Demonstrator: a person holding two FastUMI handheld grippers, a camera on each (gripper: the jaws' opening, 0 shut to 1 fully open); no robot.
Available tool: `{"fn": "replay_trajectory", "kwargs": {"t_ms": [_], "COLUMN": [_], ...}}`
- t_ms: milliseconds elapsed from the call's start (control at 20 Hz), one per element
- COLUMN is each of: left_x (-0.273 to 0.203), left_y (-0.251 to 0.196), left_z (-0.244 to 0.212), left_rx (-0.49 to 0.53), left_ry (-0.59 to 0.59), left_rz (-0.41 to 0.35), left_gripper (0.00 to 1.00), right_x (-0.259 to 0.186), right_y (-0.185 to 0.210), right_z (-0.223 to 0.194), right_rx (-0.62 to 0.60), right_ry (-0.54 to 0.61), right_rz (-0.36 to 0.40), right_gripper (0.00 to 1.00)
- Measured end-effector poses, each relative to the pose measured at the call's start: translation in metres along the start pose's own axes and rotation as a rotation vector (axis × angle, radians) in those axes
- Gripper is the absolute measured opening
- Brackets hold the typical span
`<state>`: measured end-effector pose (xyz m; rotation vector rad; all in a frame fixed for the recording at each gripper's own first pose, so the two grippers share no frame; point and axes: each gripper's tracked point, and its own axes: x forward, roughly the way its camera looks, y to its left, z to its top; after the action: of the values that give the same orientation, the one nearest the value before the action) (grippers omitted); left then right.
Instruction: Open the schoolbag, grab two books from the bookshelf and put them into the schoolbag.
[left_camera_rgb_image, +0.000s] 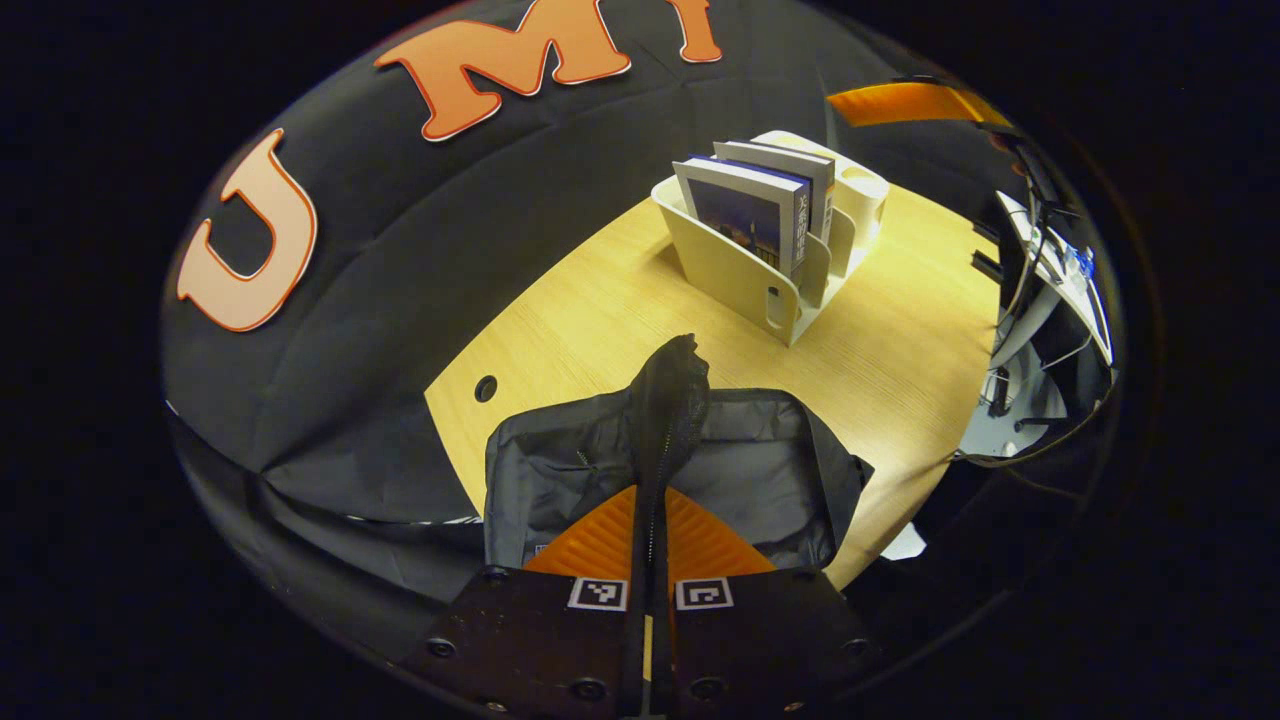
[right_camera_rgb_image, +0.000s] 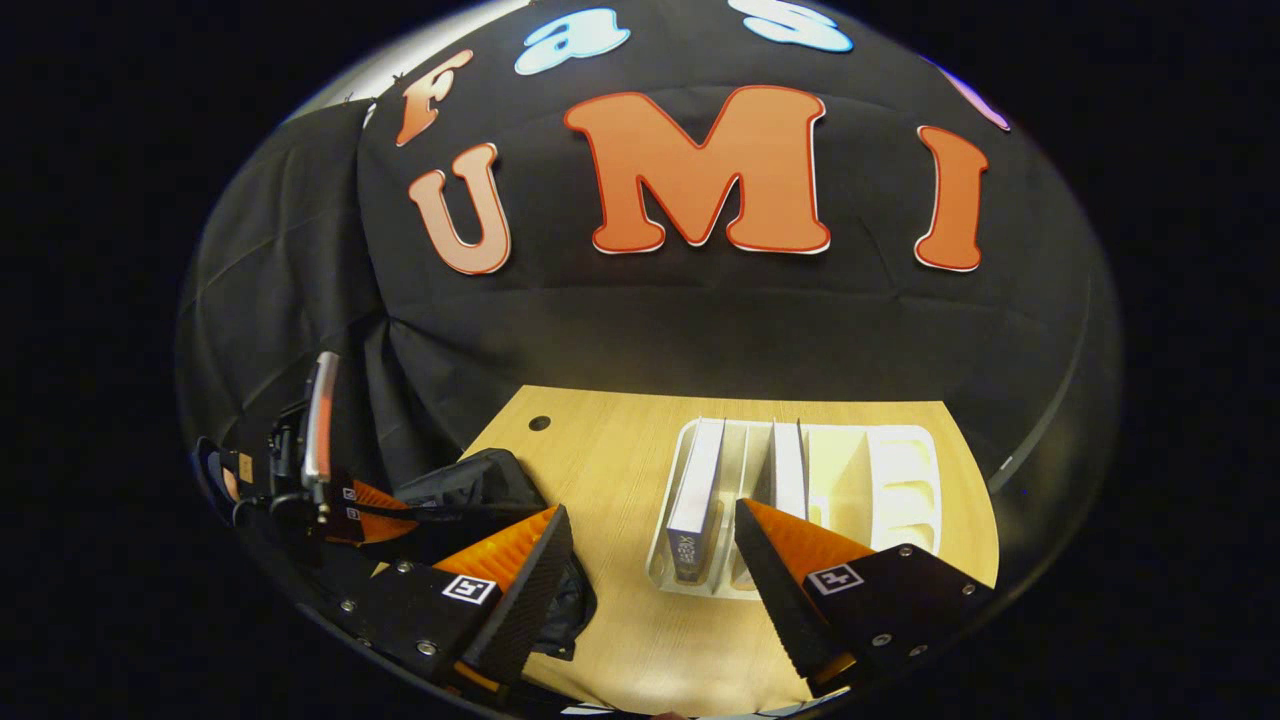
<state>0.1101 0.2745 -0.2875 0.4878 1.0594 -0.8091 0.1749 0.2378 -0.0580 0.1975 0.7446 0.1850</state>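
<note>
Both grippers: left gripper (left_camera_rgb_image: 650, 560), right gripper (right_camera_rgb_image: 650, 560). Ribbed wedge fingers, dark housings, round screws, square fiducial tag per finger.

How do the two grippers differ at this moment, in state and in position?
The left gripper is shut on a fold of the schoolbag; the right gripper is open and holds nothing. The left is at the bag; the right hangs above the bookshelf, its fingers astride a book. Both are over the table.

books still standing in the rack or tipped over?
Standing. Both books sit on edge in the white rack, in separate slots with spines facing out. The right gripper, open, hangs above the rack, touching neither.
</note>
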Motion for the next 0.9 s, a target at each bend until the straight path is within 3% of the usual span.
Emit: {"fn": "replay_trajectory", "kwargs": {"t_ms": [250,400,500,700,900], "left_x": [-0.017,-0.020,-0.018,-0.016,-0.013], "left_y": [0.028,0.034,0.033,0.035,0.035], "left_z": [0.005,0.007,0.008,0.007,0.006], "left_rx": [0.010,0.026,0.017,-0.015,-0.039], "left_ry": [-0.015,-0.017,-0.014,-0.003,0.011], "left_rz": [-0.079,-0.098,-0.103,-0.092,-0.082], "left_gripper": [0.04,0.04,0.04,0.04,0.04], "right_x": [0.024,0.044,0.068,0.114,0.145], "right_y": [0.001,0.018,0.015,-0.017,-0.032], "right_z": [0.005,0.009,0.001,-0.028,-0.047], "right_rx": [0.068,0.110,0.113,0.079,0.056], "right_ry": [0.219,0.321,0.395,0.520,0.590], "right_rz": [-0.042,0.048,0.061,-0.059,-0.119], "right_gripper": [0.97,0.97,0.96,0.95,0.87]}}
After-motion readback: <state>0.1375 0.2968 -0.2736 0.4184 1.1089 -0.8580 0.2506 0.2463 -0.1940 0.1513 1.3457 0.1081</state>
